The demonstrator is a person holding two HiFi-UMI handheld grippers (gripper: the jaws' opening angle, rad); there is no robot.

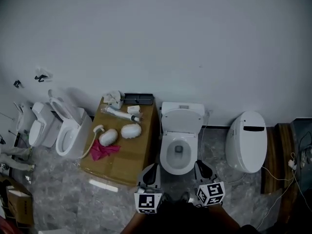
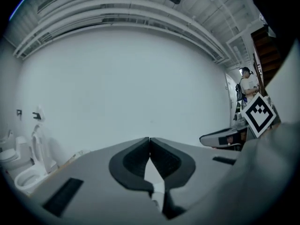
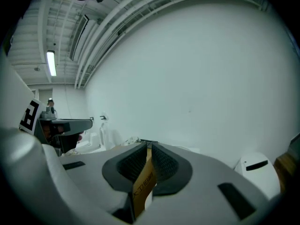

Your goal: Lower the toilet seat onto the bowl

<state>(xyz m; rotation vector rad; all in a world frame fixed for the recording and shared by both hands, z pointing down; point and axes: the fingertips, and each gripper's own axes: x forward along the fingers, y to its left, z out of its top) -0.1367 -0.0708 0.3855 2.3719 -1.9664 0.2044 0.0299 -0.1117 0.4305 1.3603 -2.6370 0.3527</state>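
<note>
Left gripper [image 2: 150, 145] hovering with jaws pressing together on nothing, right gripper [image 3: 146, 148] clamping a tan printed strip [image 3: 143, 183], both hanging just before the bowl [image 1: 178, 156], toilet seat [image 1: 182, 121] standing raised behind it.

a pink cloth [image 1: 103, 151] and a black tray [image 1: 138, 99] are lying on the box [image 1: 132, 156]; a closed toilet [image 1: 247, 141] is standing right of it, two open toilets [image 1: 68, 133] left.

Toilet [image 1: 179, 152] centre, lid up, bowl open. Cardboard box [image 1: 130, 155] just left. Left gripper [image 1: 150, 168] and right gripper [image 1: 200, 165] low, flanking the bowl.
</note>
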